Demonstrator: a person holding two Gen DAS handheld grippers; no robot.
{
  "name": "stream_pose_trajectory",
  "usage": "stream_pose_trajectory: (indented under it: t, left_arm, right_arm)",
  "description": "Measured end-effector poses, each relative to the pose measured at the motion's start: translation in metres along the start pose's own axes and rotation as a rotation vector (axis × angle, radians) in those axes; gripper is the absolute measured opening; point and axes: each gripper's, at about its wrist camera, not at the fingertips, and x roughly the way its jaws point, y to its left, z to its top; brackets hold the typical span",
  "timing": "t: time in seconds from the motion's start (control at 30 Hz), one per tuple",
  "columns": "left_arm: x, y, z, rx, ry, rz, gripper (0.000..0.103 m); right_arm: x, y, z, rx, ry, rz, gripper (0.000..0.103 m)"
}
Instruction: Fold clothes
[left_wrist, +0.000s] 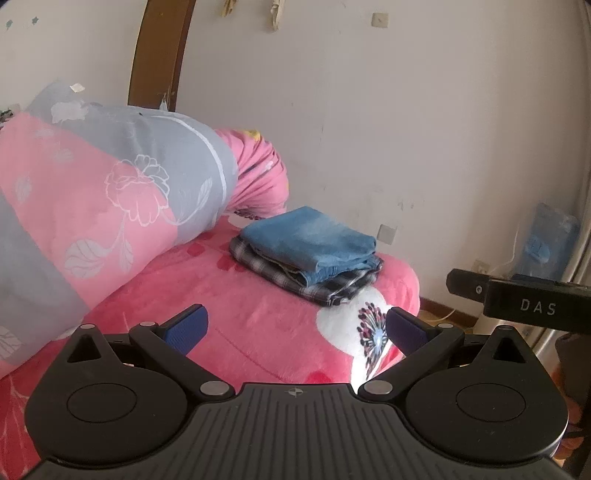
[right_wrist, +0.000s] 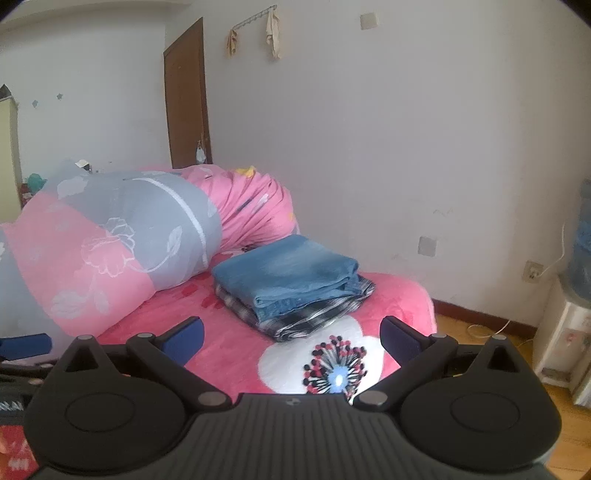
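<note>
A folded blue denim garment (left_wrist: 308, 240) lies on top of a folded plaid garment (left_wrist: 332, 290), forming one stack on the pink blanket (left_wrist: 236, 325) near the far corner of the bed. A rolled pink-and-grey quilt (left_wrist: 110, 192) lies just beside the stack, on its left.

The left gripper (left_wrist: 295, 325) is held above the blanket short of the stack, jaws spread wide, nothing between its blue pads (left_wrist: 192, 325). The right gripper (right_wrist: 291, 334) is likewise wide open and empty, apart from the clothes.

The right wrist view alone shows a water dispenser (right_wrist: 565, 332) on the wooden floor (right_wrist: 480, 328), a brown door (right_wrist: 188, 92) and cloths on a wall rack (right_wrist: 273, 31). The left wrist view alone shows a black bar marked "DAS" (left_wrist: 535, 306) at the right edge.
</note>
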Motion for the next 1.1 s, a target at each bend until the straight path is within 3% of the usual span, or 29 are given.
stream_pose_trajectory:
  t: [1.1]
  left_arm:
    - [-0.002, 0.012, 0.001, -0.067, 0.025, 0.064, 0.103]
  right_arm:
    - [0.003, -0.001, -0.014, 0.000, 0.065, -0.021, 0.103]
